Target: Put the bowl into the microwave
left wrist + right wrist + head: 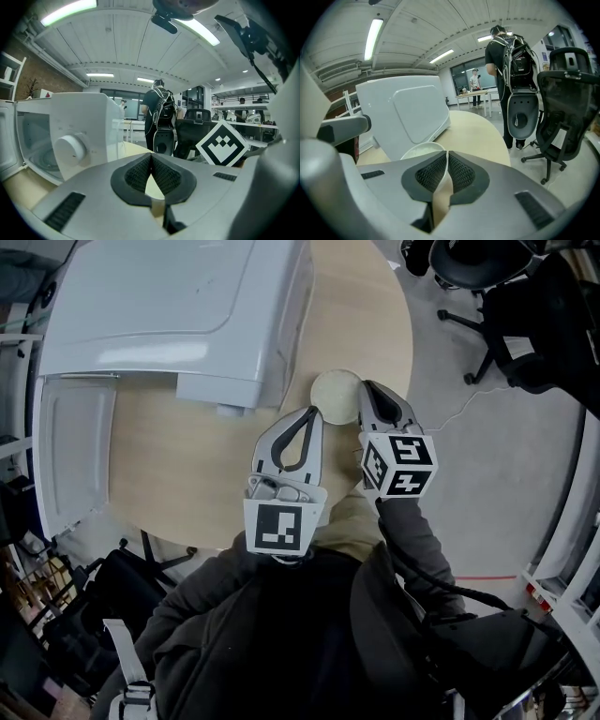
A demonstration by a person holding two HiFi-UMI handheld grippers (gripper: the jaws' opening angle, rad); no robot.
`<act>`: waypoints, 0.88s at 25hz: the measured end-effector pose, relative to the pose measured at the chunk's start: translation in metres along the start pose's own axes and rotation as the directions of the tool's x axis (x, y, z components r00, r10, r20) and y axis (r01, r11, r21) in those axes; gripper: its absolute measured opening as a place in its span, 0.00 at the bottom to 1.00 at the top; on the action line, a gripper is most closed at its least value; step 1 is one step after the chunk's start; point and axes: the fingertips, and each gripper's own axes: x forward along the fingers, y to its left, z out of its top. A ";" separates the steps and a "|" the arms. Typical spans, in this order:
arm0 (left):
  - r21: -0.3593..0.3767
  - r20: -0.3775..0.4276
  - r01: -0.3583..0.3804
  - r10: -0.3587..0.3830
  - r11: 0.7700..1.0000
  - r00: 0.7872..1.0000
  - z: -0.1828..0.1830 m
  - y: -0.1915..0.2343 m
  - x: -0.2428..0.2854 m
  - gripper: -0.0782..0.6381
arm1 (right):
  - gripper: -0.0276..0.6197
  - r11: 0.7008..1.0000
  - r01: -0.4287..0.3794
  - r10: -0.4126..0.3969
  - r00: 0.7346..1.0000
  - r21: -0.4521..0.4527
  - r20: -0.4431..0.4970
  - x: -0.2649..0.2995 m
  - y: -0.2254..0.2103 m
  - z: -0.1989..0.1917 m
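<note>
A pale round bowl stands on the wooden table, just in front of the white microwave. The microwave door hangs open at the left. My right gripper is at the bowl's right edge. In the right gripper view its jaws are shut on the rim of the bowl. My left gripper hovers next to the bowl's near left side, shut with nothing in it. In the left gripper view the left gripper points past the microwave and its dial.
The round table's edge curves close on the right. Black office chairs stand on the floor beyond it, and a thin cable runs there. A person with a backpack stands farther off near a chair.
</note>
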 end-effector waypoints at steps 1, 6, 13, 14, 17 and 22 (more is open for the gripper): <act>0.003 0.005 0.004 -0.004 1.000 1.000 0.000 0.002 -0.006 0.12 | 0.07 1.000 0.007 -0.007 1.000 0.003 0.003 -0.005 0.004 -0.003; 0.008 0.026 0.050 -0.050 0.999 0.998 -0.004 0.012 -0.038 0.12 | 0.07 0.998 0.057 -0.057 0.998 0.034 0.018 -0.028 0.027 -0.024; 0.052 0.031 0.136 -0.138 0.989 0.990 -0.003 0.020 -0.076 0.12 | 0.07 0.986 0.132 -0.136 0.990 0.101 0.038 -0.065 0.059 -0.044; 0.055 0.035 0.138 -0.140 0.989 0.990 -0.002 0.020 -0.084 0.12 | 0.07 0.985 0.135 -0.140 0.989 0.105 0.040 -0.070 0.064 -0.046; 0.064 0.041 0.136 -0.139 0.989 0.989 -0.001 0.018 -0.103 0.12 | 0.07 0.984 0.133 -0.139 0.989 0.120 0.049 -0.086 0.077 -0.051; 0.036 0.066 0.094 -0.096 0.995 0.993 -0.003 0.009 -0.137 0.12 | 0.07 0.989 0.113 -0.121 0.990 0.098 0.077 -0.111 0.092 -0.054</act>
